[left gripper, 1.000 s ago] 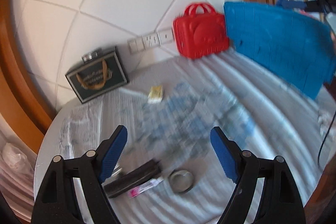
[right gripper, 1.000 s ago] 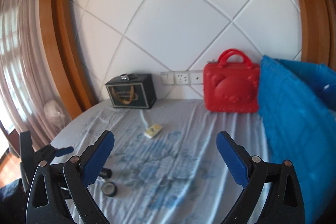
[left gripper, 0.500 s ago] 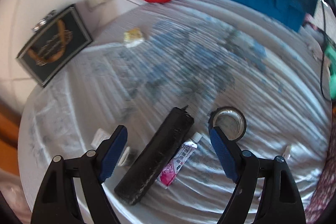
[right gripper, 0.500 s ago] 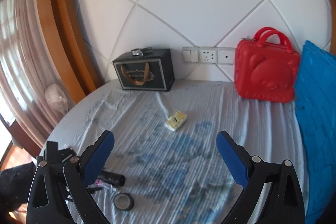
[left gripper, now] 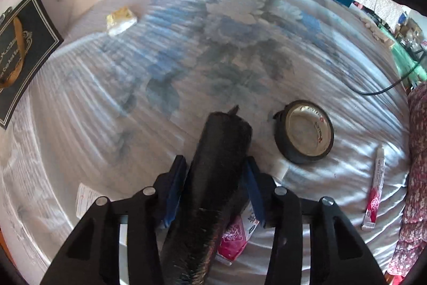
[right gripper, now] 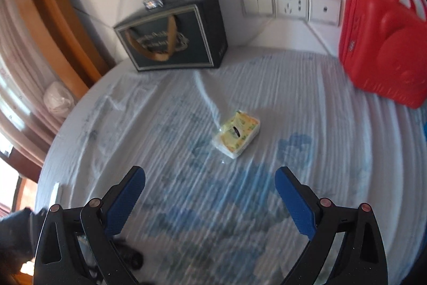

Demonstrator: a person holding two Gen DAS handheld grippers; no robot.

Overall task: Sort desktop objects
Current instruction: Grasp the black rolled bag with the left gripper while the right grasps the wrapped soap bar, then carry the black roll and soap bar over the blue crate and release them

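Since a second ago, both my grippers had dropped closer to the table (left gripper: pixel 186 50). My left gripper (left gripper: pixel 215 184) had come down over the long black roll (left gripper: pixel 218 167), which now lay between its blue pads (left gripper: pixel 176 186). Its jaws were closing on the roll. The pads looked very near its sides, maybe just touching, but I could not tell if the grip was firm yet.

The roll lay on the flowered cloth, partly on top of a pink tube (left gripper: pixel 234 237). A black tape ring (left gripper: pixel 304 134) sat just beside it to the right. Another thin tube (left gripper: pixel 375 183) lay farther right.

My right gripper (right gripper: pixel 210 200) hung wide open with nothing in it. It pointed at the small yellow tissue pack (right gripper: pixel 237 134) in the middle of the table. A dark box (right gripper: pixel 173 34) and a red case (right gripper: pixel 384 44) stood at the back by the wall.

I think this was the grab step for the first thing to sort. Next, I would need to squeeze until the roll was snug, then lift it straight up so the pink tube did not drag along.
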